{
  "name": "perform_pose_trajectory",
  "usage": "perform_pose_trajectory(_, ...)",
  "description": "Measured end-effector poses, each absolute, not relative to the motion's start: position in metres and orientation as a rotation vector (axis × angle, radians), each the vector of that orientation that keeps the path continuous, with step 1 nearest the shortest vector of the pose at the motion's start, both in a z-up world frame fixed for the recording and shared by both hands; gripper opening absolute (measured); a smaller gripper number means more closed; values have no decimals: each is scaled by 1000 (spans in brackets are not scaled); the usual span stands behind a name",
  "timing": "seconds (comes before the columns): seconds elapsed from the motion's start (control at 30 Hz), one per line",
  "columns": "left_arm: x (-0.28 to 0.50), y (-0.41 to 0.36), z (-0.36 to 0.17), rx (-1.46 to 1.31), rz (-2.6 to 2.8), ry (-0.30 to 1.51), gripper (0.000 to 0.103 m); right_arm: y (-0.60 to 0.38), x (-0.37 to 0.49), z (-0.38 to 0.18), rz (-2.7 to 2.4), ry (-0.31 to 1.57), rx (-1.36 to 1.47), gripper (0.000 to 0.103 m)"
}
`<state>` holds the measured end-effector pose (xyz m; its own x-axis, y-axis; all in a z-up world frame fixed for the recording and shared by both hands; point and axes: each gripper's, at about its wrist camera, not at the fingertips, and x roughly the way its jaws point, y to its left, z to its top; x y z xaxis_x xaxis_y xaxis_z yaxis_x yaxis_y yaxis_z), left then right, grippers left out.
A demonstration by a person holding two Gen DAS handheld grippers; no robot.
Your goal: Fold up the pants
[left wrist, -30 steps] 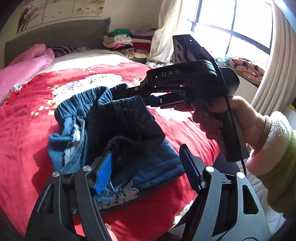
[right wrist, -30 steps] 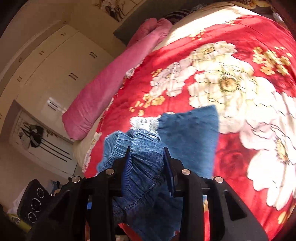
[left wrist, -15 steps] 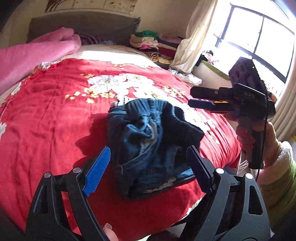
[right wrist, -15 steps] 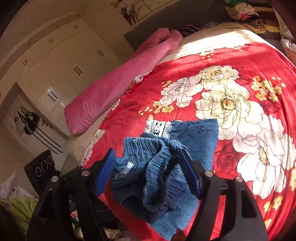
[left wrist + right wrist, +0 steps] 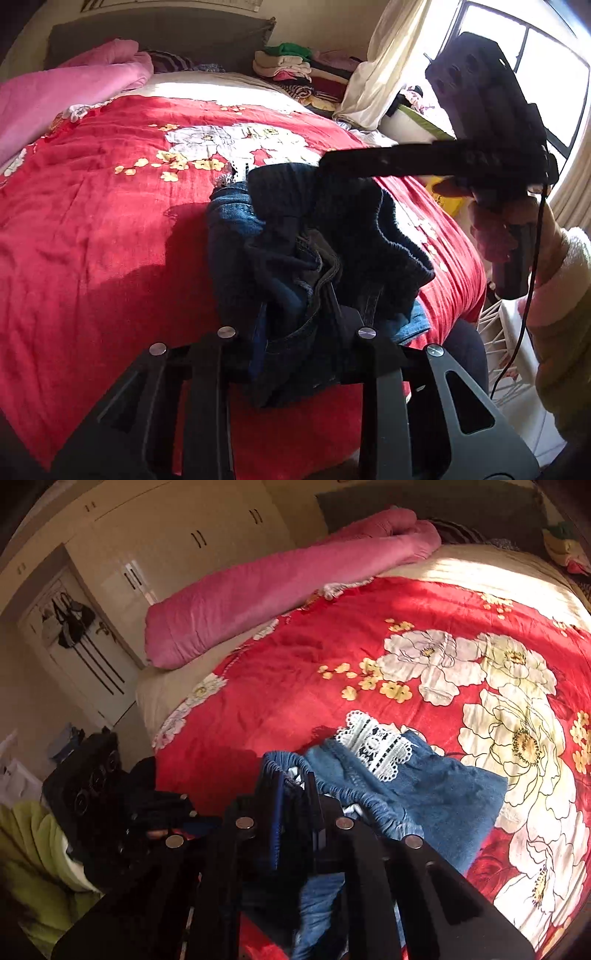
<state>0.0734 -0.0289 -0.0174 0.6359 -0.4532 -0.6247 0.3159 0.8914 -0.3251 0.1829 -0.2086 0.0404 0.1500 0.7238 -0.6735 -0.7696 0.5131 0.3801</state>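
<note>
The blue denim pants (image 5: pixel 295 236) with an elastic waistband and white lace trim (image 5: pixel 373 744) lie bunched near the front edge of the red floral bedspread (image 5: pixel 110 221). My left gripper (image 5: pixel 295 317) is shut on a fold of the pants at their near edge. My right gripper (image 5: pixel 295 797) is shut on the gathered waistband (image 5: pixel 284 764). In the left wrist view the right gripper (image 5: pixel 325 162) reaches in from the right over the far side of the pants. The pants also show in the right wrist view (image 5: pixel 424 794).
A pink rolled quilt (image 5: pixel 280 590) lies along the far side of the bed. Stacked folded clothes (image 5: pixel 295 70) sit by the headboard. A window and curtain (image 5: pixel 376 66) are at the right. Wardrobe doors (image 5: pixel 166 554) stand beyond the bed.
Both grippers were open half a second ago and have closed on the pants. The right gripper moved in over the waistband; the left moved forward onto the near fold.
</note>
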Motion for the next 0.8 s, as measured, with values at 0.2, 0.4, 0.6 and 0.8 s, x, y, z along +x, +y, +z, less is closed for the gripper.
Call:
perform_pose_trajectory(0.2,53,-55,-7,-122,-608,738,20,-264,153,26,980,985,-41,14)
perform_pose_trajectory(0.4,43,-100,-31,-20,-734,833,25,-292,154,42,868,955,125,25)
perform_pose_trajectory(0.6,31,-94,-7,-31,-731,758,38,-256,172,56,883,911,144,59)
perform_pose_trajectory(0.8,62,-47,10,-101,-495,750,48,-233,166,28,942,1020,33,35)
